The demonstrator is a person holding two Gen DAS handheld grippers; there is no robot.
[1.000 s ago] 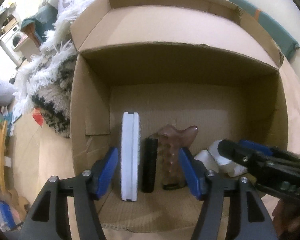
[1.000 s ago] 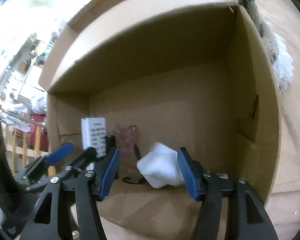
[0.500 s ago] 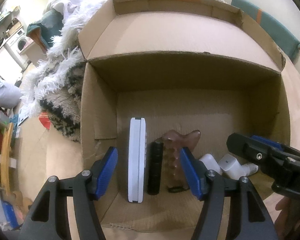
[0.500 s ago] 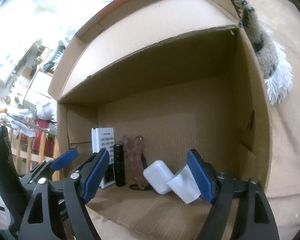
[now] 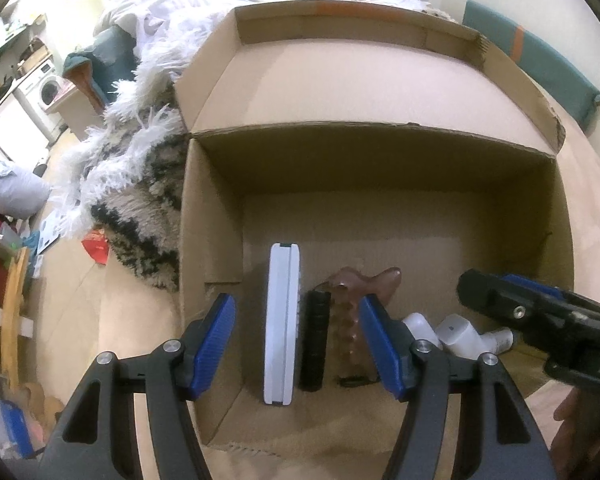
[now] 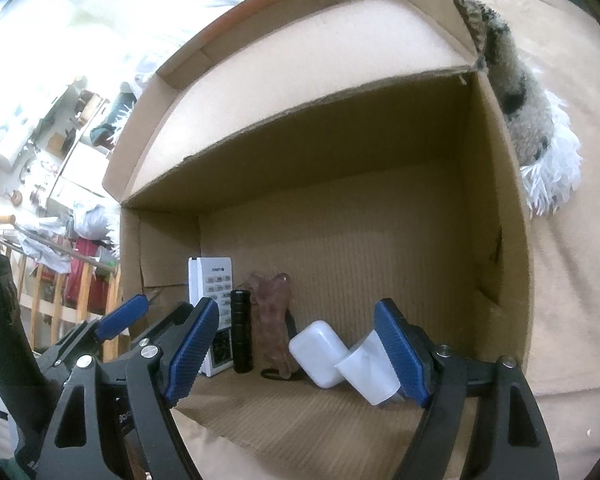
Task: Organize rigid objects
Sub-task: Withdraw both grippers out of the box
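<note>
Right claw wide open, just been opening, empty; 2 white plastic blocks between pads, untouched. Left claw half open, empty. Blocks right of brown handle in cardboard box. Probably light, stiff, slick: grip flat faces.

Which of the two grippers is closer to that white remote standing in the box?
Left. The left gripper frames the white remote between open jaws; the right gripper hangs farther right, over the white blocks.

"DA" on the right gripper
</note>
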